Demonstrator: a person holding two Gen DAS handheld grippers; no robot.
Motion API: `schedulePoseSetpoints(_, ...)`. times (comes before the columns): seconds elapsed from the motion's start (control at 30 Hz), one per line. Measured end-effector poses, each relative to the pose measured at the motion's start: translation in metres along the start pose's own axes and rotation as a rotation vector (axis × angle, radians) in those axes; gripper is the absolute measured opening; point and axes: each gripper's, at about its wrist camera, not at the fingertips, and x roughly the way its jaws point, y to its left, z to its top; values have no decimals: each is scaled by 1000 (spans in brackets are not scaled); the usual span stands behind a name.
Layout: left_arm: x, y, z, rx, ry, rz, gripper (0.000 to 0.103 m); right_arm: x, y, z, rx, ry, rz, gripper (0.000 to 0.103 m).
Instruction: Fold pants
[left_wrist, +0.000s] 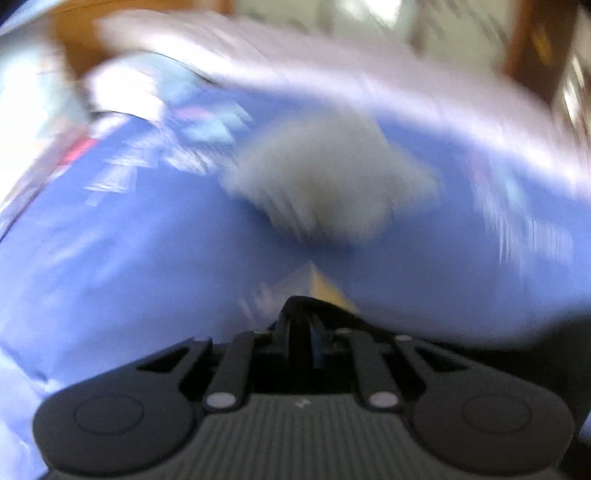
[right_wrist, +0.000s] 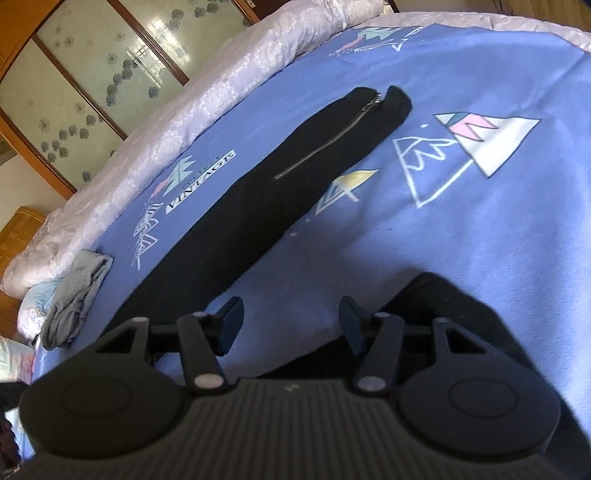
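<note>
The black pants (right_wrist: 295, 162) lie stretched across the blue bed sheet (right_wrist: 480, 240). One leg runs away from me, with a zipper at its far hem. My right gripper (right_wrist: 291, 321) hovers open just over the sheet beside the near end of that leg, with nothing between its fingers. The left wrist view is badly blurred. There my left gripper (left_wrist: 301, 317) has its jaws together, and a peak of black cloth (left_wrist: 332, 310) that looks like the pants is pinched at the tips and trails off to the right.
A crumpled grey garment (right_wrist: 77, 295) lies at the sheet's left edge, and shows as a grey blur (left_wrist: 314, 184) ahead of the left gripper. A pale floral quilt (right_wrist: 184, 118) is bunched along the far side. Beyond it stands a wooden wardrobe with glass doors (right_wrist: 92, 74).
</note>
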Motion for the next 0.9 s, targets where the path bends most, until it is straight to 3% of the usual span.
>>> schedulePoseSetpoints(0.07,-13,21,9,-162,-111,-45,9,1,5,0,-16,-7,7,59)
schedulePoseSetpoints(0.1,-10,25,9,-194,-133,-35,10,3,6,-1,-21,-6,10,59)
schedulePoseSetpoints(0.13,0,21,8,-173,-109,-2,14,5,7,-1,-23,4,16,59)
schedulePoseSetpoints(0.23,51,-1,-9,0,89,110,22,12,8,-5,-16,33,25,59)
schedulePoseSetpoints(0.27,57,-5,-12,32,107,118,23,11,9,-7,-16,38,30,59)
schedulePoseSetpoints(0.3,51,-9,-18,56,93,127,26,10,9,-8,-18,41,36,59)
schedulePoseSetpoints(0.4,14,-5,-20,14,48,58,53,2,11,-10,-36,46,51,59)
schedulePoseSetpoints(0.57,-70,26,-38,-16,-41,-17,68,-14,9,-11,-37,40,65,59)
schedulePoseSetpoints(0.63,-101,41,-56,-14,-54,-42,84,-23,8,-13,-44,30,64,59)
schedulePoseSetpoints(0.77,-132,66,-91,-35,2,-89,87,-45,-1,-17,-31,8,46,59)
schedulePoseSetpoints(0.9,-132,78,-114,-94,58,-133,92,-69,-15,-17,-1,-20,11,60)
